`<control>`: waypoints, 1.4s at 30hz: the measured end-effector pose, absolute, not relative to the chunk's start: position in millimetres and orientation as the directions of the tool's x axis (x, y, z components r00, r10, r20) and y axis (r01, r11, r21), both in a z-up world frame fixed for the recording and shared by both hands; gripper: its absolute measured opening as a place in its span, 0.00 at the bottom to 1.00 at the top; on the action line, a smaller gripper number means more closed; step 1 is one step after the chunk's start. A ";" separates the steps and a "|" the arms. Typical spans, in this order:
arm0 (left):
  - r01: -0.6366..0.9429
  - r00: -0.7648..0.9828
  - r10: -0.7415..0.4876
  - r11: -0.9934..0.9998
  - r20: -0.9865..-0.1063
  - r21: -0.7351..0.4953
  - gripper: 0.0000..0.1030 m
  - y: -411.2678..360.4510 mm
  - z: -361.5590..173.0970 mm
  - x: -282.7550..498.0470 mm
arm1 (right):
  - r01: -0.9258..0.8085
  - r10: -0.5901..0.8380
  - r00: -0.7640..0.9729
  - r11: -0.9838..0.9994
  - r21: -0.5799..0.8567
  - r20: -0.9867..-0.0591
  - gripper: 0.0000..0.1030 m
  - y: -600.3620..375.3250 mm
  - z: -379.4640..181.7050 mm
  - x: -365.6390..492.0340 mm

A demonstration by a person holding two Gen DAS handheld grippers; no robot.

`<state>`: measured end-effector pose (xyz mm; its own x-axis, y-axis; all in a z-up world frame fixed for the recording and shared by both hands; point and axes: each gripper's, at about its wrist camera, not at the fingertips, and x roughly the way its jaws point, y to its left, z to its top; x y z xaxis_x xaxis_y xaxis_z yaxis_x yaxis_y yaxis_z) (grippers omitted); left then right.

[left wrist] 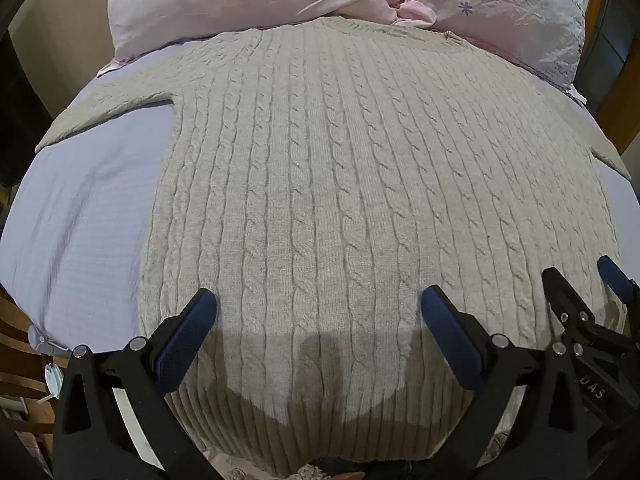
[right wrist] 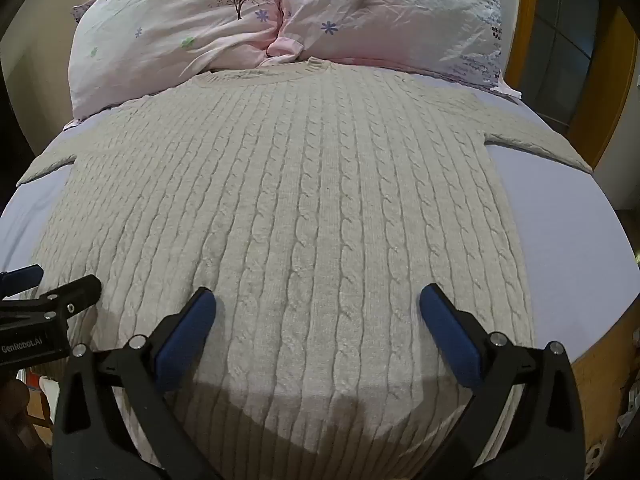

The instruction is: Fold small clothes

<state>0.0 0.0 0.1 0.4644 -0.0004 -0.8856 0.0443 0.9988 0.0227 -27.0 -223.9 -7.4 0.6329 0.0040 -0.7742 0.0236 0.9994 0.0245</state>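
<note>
Sweater (left wrist: 340,184): spread flat on the bed sheet (left wrist: 84,216), collar toward the pillows (right wrist: 280,12).
Left gripper (left wrist: 318,304): spread wide above the sweater's hem, empty.
Right gripper (right wrist: 318,304): likewise wide, empty.
Risk: pinching only the top knit layer would likely bunch the fold.

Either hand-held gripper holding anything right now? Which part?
Nothing held. Left hand-held gripper and right hand-held gripper are both open, above the lower part of the flat beige cable-knit sweater.
</note>
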 end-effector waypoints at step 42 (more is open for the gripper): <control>0.044 0.466 0.000 0.999 -0.885 0.024 0.99 0.0 0.1 -0.1 | 0.026 0.002 0.623 0.999 0.023 -0.782 0.98 -223.0 -10.4 -23.6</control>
<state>-0.1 0.0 0.1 0.4661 0.0003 -0.8847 0.0444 0.9987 0.0237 -23.6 -223.0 -10.4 0.6228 0.0016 -0.7823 0.0264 0.9994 0.0231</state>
